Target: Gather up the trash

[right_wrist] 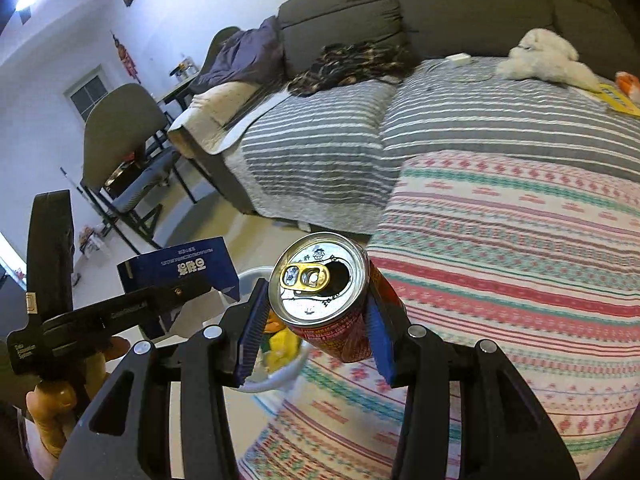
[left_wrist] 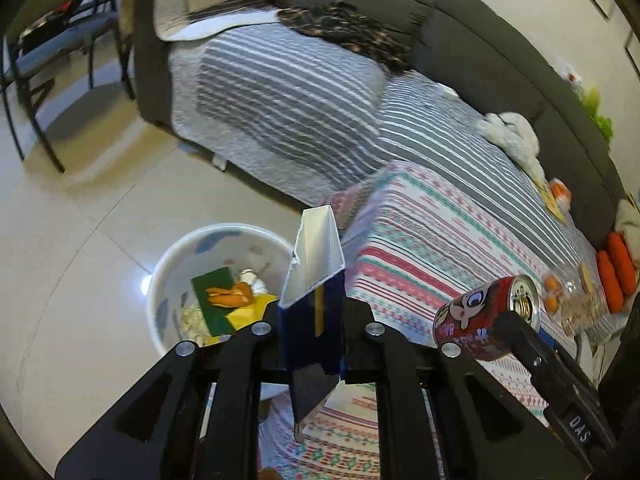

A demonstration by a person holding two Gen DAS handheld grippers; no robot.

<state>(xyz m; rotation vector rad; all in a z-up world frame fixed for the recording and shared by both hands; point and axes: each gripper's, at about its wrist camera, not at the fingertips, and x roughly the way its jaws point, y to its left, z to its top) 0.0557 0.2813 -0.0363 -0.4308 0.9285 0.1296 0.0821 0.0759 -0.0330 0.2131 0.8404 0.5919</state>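
My left gripper [left_wrist: 313,320] is shut on an opened blue carton [left_wrist: 310,312] with a white inside, held above the rim of a white trash bin [left_wrist: 160,280] on the floor. The bin holds green and yellow paper and orange scraps. My right gripper [right_wrist: 316,320] is shut on a red drink can [right_wrist: 324,300] with its silver top facing the camera. The can [left_wrist: 484,316] also shows in the left wrist view, at the right. The blue carton [right_wrist: 180,268] and left gripper show at the left of the right wrist view, near the bin's rim [right_wrist: 280,380].
A table with a patterned striped cloth [left_wrist: 432,248] stands right of the bin. Behind it is a grey sofa [right_wrist: 440,0] with striped covers, a white plush toy [right_wrist: 548,56] and dark clothing. Chairs [right_wrist: 124,148] stand at the left on the tiled floor.
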